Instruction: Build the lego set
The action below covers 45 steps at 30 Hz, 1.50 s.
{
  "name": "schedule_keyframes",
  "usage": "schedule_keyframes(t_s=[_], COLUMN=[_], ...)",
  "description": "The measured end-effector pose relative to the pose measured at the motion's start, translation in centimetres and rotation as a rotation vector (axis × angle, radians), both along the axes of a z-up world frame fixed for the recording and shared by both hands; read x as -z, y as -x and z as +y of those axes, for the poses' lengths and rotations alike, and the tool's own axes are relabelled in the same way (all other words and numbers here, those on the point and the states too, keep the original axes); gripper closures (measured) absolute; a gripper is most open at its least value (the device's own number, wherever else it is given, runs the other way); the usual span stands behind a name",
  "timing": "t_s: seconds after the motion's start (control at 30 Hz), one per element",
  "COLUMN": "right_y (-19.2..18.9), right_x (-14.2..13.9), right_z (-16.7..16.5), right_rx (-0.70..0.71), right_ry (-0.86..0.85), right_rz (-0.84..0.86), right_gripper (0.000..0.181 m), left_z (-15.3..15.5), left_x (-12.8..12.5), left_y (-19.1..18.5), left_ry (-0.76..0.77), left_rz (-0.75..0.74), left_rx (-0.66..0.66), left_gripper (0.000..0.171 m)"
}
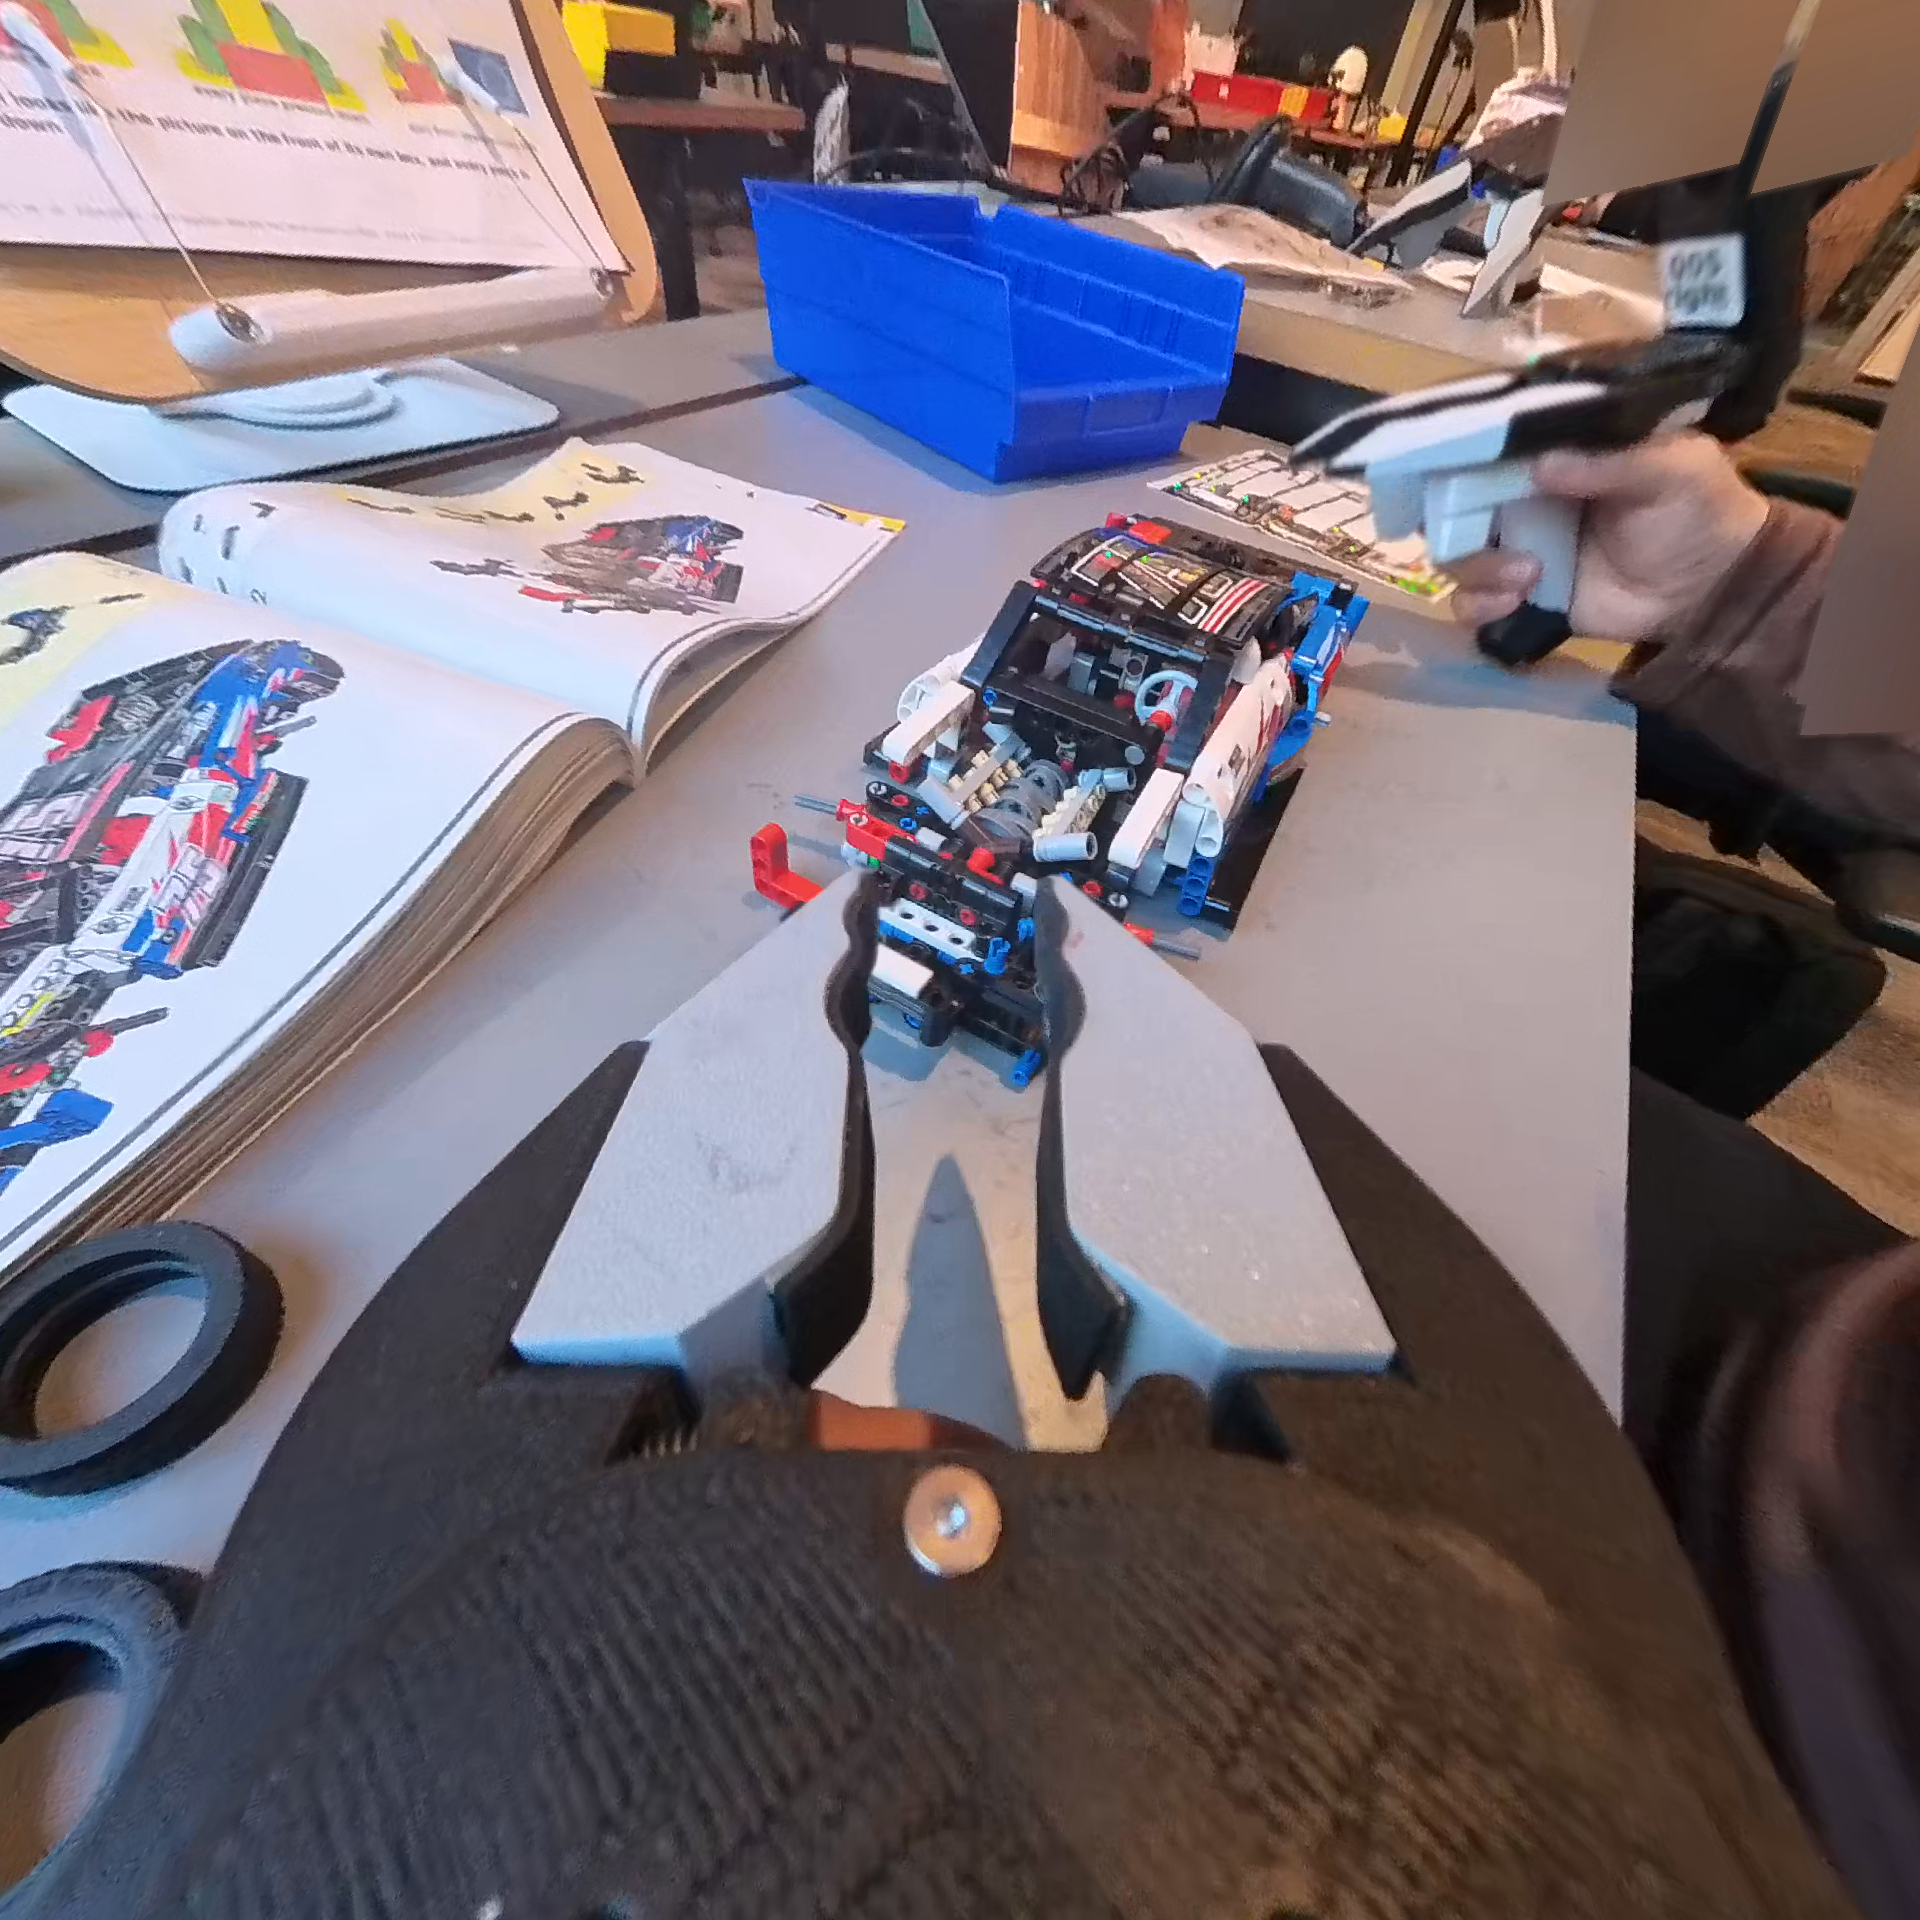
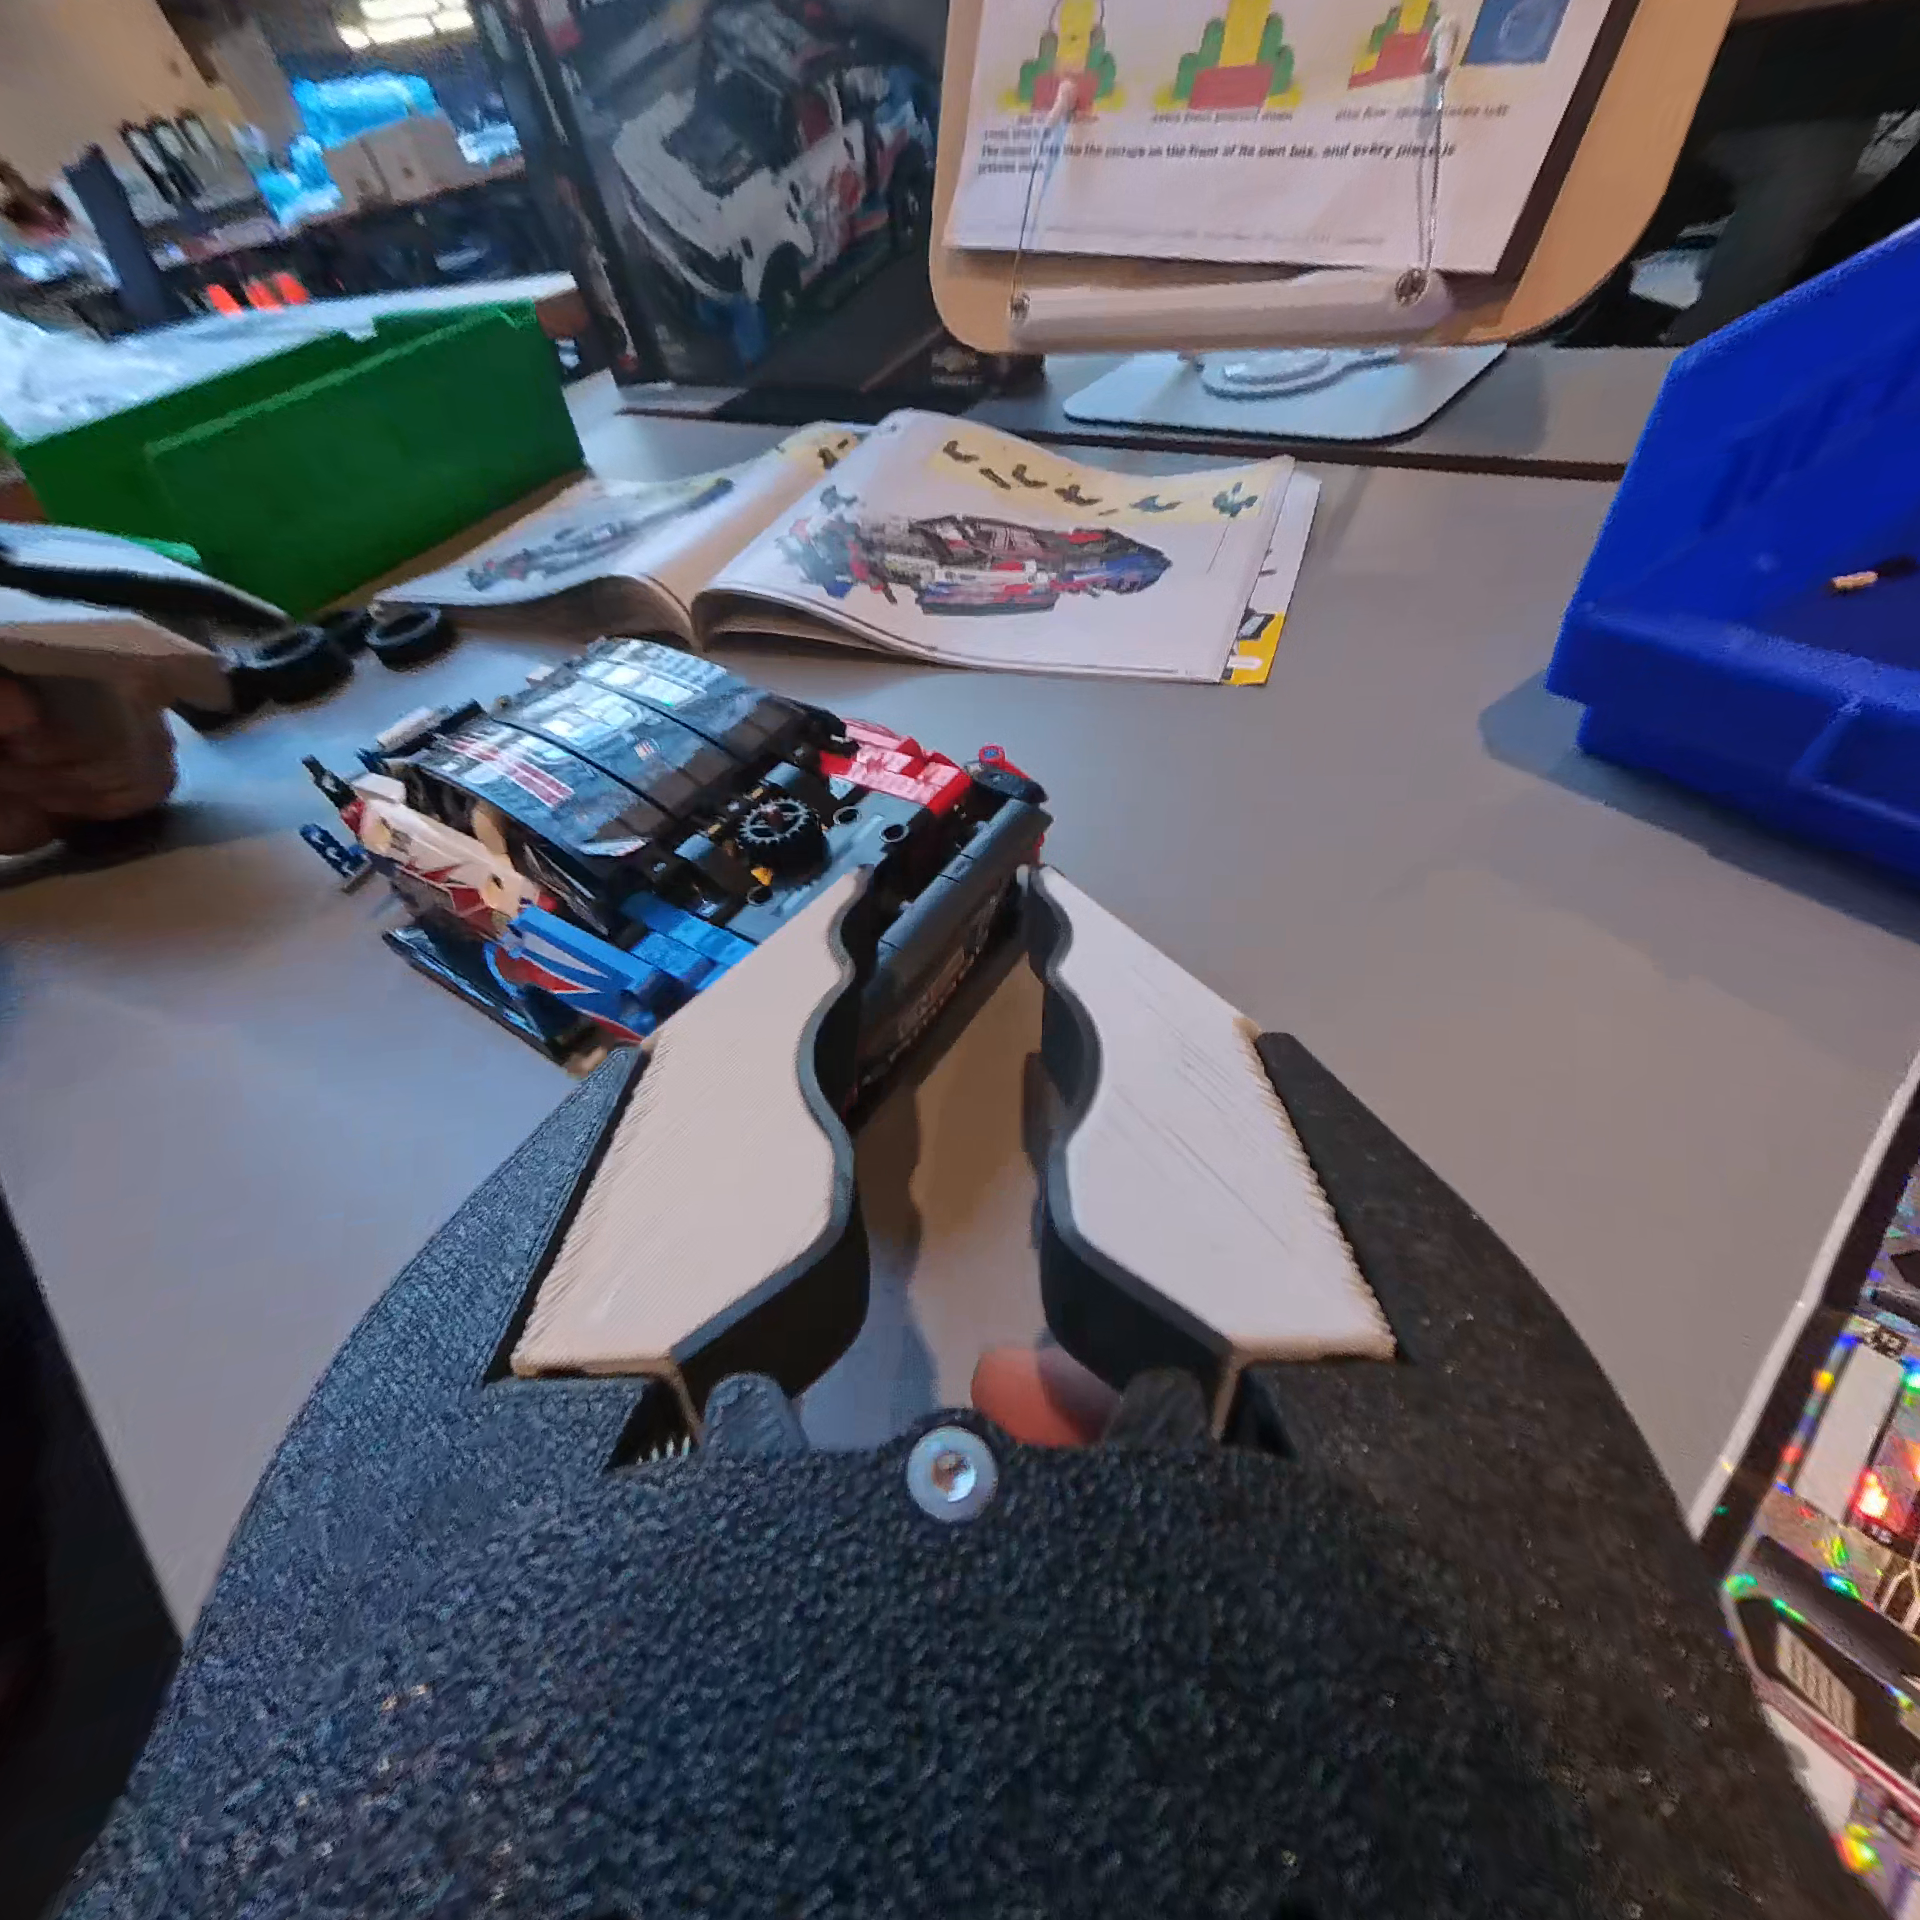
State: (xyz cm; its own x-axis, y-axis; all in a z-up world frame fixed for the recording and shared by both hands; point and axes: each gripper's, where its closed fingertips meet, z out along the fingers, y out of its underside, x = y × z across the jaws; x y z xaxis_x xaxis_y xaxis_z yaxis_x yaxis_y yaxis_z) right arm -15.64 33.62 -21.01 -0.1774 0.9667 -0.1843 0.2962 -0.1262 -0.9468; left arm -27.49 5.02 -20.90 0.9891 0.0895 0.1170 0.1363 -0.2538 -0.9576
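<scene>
The toy car, partly built in black, white, blue and red, sits on the grey table. Its open front end with the exposed engine faces the left claw, whose fingers stand apart on either side of the car's nose; whether they touch it I cannot tell. The right claw comes in at the car's other end, fingers spread around the dark rear block, not clearly pressing on it.

From the left claw's side, the open instruction book lies at ten o'clock of the car, the blue bin at twelve o'clock behind it, and a sticker sheet just past the car at one o'clock. Loose black tyres rest at the book's near edge, around eight o'clock. From the right claw's side, a green bin stands at eleven o'clock of the car, beyond more tyres.
</scene>
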Motion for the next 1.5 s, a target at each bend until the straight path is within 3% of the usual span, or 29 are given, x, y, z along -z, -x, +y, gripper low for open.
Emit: schedule_keyframes(t_s=[0.17, 0.5, 0.8, 1.0, 1.5], right_y=[1.0, -0.2, 0.0, 0.0, 0.7], right_x=[0.1, -2.2, -3.5, -3.8, -3.8], right_z=[0.9, 3.5, 4.5, 5.5, 6.3], right_rx=[0.079, 0.129, 0.289, 0.379, 0.452], right_ry=[-0.009, 0.221, -0.014, -0.068, -0.152], right_rz=[0.009, 0.185, 0.286, 0.303, 0.298], right_gripper=[0.157, 0.160, 0.163, 0.162, 0.163], left_z=[-0.1, -0.3, -0.5, -0.7, -0.9], left_x=[-0.3, -0.6, -1.1, -1.4, -1.4], left_y=[-0.1, -0.2, -0.6, -0.6, -0.3], left_ry=[-0.017, -0.035, -0.064, -0.085, -0.088], left_rz=[0.029, 0.049, 0.096, 0.096, 0.044], left_rx=[-0.007, -0.011, -0.011, -0.010, -0.013], left_gripper=[0.147, 0.148, 0.149, 0.150, 0.151])
